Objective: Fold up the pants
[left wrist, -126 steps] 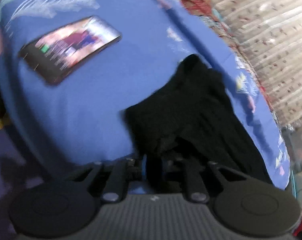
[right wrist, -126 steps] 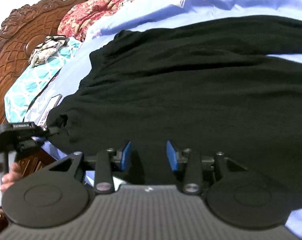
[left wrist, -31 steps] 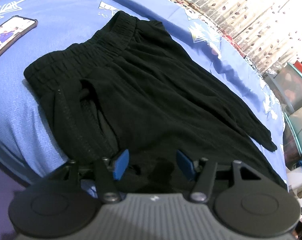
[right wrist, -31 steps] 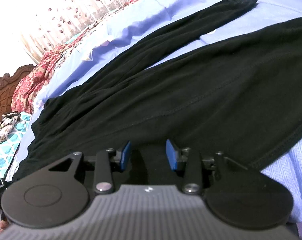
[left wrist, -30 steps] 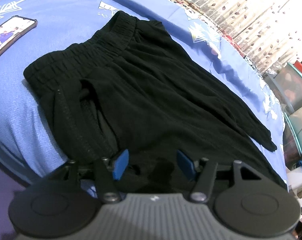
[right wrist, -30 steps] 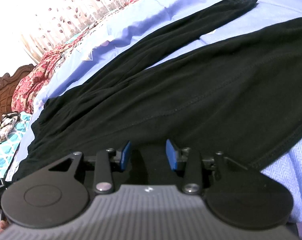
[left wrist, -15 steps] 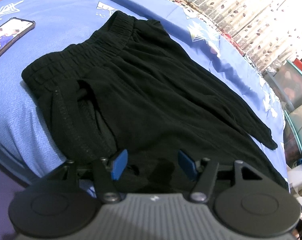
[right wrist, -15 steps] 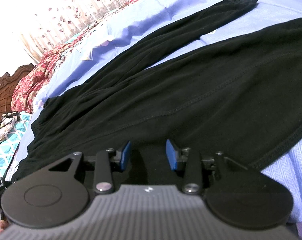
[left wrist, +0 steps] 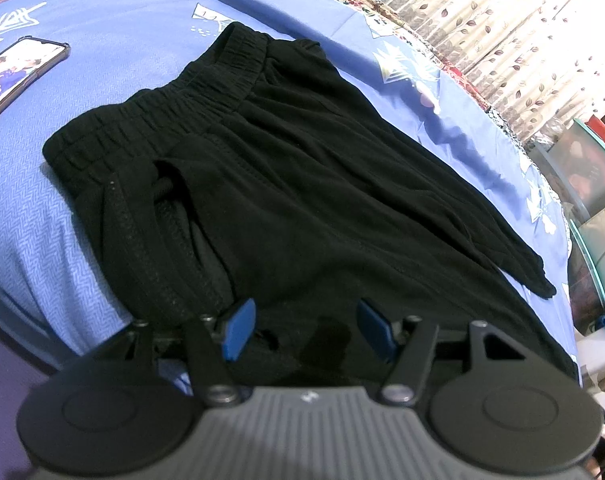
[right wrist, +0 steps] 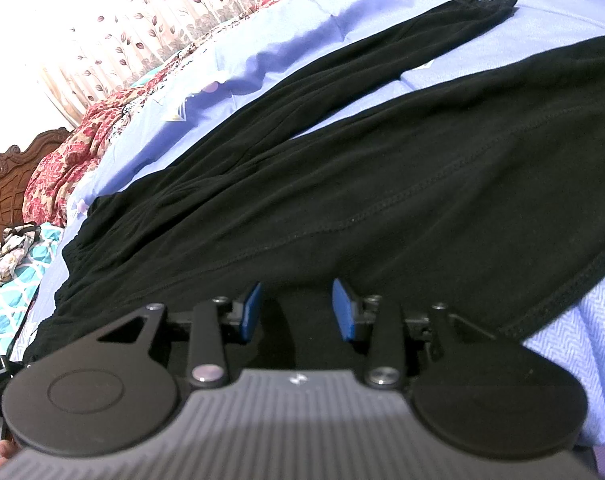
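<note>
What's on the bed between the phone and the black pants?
Nothing: only bare blue bedsheet lies between the phone and the pants, as the left wrist view shows.

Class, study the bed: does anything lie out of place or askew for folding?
Yes. A phone lies on the blue sheet beside the waistband, and the black pants have their legs splayed apart, not stacked.
</note>
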`<state>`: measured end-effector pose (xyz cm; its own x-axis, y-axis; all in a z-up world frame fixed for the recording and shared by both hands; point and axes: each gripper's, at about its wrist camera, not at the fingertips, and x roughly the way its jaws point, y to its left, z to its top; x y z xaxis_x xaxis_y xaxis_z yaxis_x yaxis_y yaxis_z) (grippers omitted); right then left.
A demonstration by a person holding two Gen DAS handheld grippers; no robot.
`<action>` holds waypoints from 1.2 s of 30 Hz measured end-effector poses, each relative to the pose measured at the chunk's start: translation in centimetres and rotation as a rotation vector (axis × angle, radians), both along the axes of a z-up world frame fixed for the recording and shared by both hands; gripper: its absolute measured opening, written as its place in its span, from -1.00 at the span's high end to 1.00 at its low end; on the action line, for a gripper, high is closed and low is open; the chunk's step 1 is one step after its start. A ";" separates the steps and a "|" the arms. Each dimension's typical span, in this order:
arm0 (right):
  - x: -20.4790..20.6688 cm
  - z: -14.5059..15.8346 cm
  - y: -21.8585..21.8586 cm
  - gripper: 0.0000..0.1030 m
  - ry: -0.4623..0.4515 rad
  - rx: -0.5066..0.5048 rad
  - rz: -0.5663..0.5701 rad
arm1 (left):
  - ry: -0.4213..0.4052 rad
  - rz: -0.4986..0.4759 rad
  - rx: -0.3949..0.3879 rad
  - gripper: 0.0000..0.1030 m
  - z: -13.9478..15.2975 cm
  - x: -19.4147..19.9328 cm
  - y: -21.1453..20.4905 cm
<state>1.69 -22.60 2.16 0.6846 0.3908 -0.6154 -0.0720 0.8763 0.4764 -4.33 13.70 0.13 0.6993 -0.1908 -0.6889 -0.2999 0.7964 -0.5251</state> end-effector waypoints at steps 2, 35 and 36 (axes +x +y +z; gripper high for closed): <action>0.0 0.0 0.0 0.18 0.000 0.000 0.000 | 0.000 -0.001 0.001 -0.14 0.0 0.0 0.0; -0.2 -0.1 0.3 0.18 -0.003 -0.003 -0.001 | -0.006 -0.003 -0.003 -0.14 0.0 0.0 -0.1; -0.2 -0.1 0.3 0.18 -0.003 -0.003 -0.001 | -0.006 -0.004 -0.004 -0.14 0.0 0.0 0.0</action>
